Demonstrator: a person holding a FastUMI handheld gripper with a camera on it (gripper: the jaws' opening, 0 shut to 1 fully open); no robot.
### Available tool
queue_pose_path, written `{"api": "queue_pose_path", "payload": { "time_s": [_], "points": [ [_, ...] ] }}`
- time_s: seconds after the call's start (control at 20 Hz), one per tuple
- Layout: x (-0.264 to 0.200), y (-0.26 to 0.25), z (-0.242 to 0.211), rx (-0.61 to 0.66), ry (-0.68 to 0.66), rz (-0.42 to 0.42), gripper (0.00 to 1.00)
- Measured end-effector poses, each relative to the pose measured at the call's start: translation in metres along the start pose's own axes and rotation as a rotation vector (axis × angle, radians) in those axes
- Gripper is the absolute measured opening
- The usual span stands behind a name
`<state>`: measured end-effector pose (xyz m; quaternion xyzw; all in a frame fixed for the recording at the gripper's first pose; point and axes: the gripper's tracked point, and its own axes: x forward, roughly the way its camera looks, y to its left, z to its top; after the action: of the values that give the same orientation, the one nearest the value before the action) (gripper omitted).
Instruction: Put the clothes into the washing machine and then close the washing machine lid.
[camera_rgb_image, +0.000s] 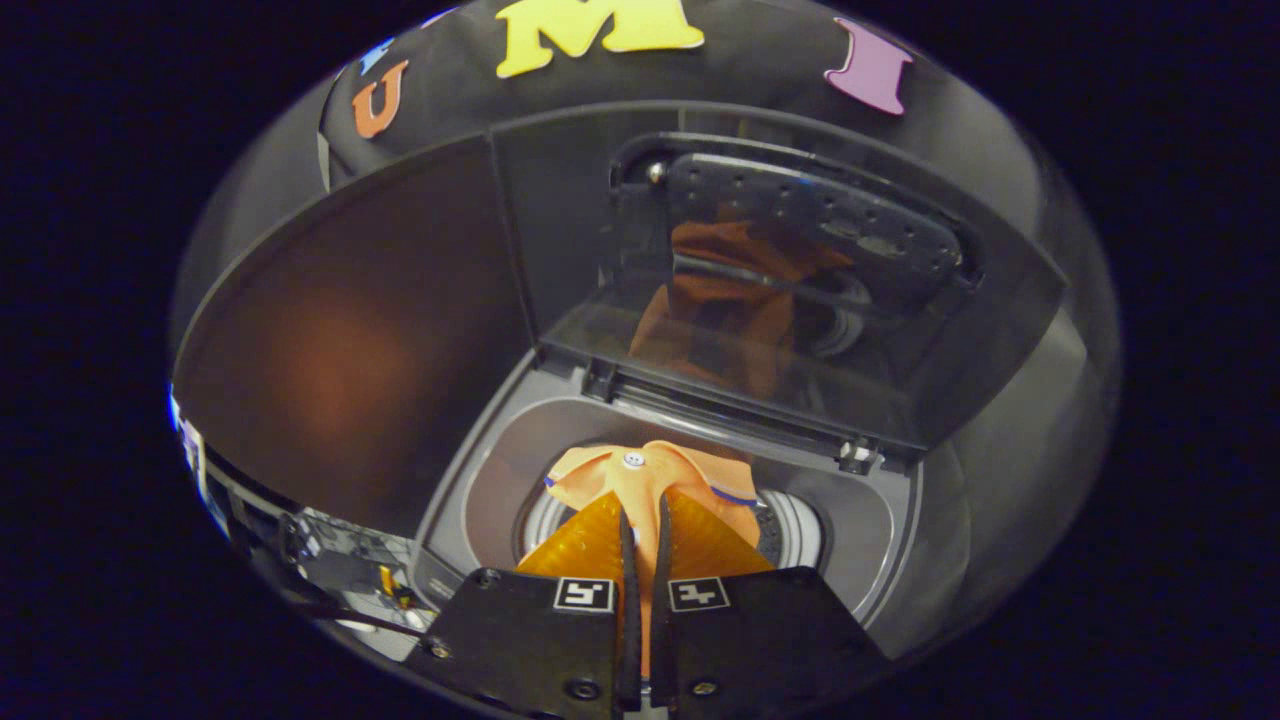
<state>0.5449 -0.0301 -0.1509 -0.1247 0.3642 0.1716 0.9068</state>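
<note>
Over the washing machine (880, 540) drum, tongs (642, 520) point steeply down, nearly closed, pinching the orange garment (650, 475) between both fingers. Lid (780, 290) stands raised beyond.

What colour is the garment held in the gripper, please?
Orange, with a white button; the gripper view shows the garment best.

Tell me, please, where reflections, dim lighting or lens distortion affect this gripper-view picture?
In the gripper view, the raised lid mirrors the orange garment as a dim reflection, and an orange glow tints the dark panel beside it. Fisheye bending curves the washer's top rim. The light is low; the garment pinched between the gripper fingers is brightest.
</note>
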Motion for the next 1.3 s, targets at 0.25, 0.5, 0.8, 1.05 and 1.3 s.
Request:
{"api": "queue_pose_path", "payload": {
  "time_s": [0.25, 0.5, 0.8, 1.05, 1.3],
  "points": [
    [0.03, -0.001, -0.04, 0.062, 0.102, -0.048, 0.07],
    [0.041, -0.002, -0.06, 0.219, 0.152, -0.058, 0.15],
    [0.032, -0.012, -0.066, 0.281, 0.122, -0.094, 0.57],
    [0.021, -0.016, -0.073, 0.303, 0.122, -0.096, 0.59],
    [0.003, -0.018, -0.074, 0.285, 0.085, -0.108, 0.59]
  ]
}}
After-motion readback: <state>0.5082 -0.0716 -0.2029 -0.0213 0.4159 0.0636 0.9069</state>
